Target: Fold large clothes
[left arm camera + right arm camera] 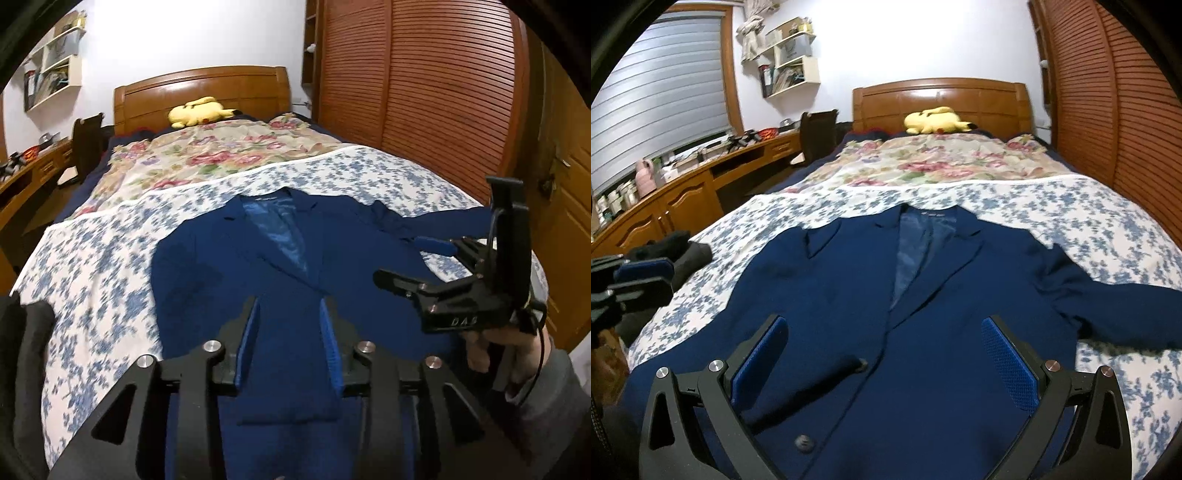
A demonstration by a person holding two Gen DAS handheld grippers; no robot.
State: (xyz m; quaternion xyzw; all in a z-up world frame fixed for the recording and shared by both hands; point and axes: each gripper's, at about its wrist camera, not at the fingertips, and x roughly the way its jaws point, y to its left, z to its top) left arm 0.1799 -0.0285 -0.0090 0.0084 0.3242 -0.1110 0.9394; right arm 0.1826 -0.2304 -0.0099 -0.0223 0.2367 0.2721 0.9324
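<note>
A navy blazer (pixel 258 266) (pixel 849 280) lies front up on the bed, collar toward the headboard, lapels showing a lighter blue lining. One sleeve (pixel 1126 314) stretches out to the right over the sheet. My left gripper (pixel 290 321) hovers low over the blazer's lower front, jaws partly apart, with a flat strip of navy cloth lying between the blue pads (pixel 332 350) and not pinched. In the right wrist view the left gripper (pixel 670 277) sits at the left edge. My right gripper (pixel 884 319) (pixel 395 258) stands wide open above the blazer's front, holding nothing.
The bed carries a blue-flowered white sheet (pixel 1071 206) and a floral blanket (pixel 942 162). A yellow plush toy (pixel 934 120) rests by the wooden headboard (pixel 207 88). Louvred wardrobe doors (pixel 424 92) run along the right. A desk (pixel 683 184), a chair and dark clothes (pixel 683 247) are on the left.
</note>
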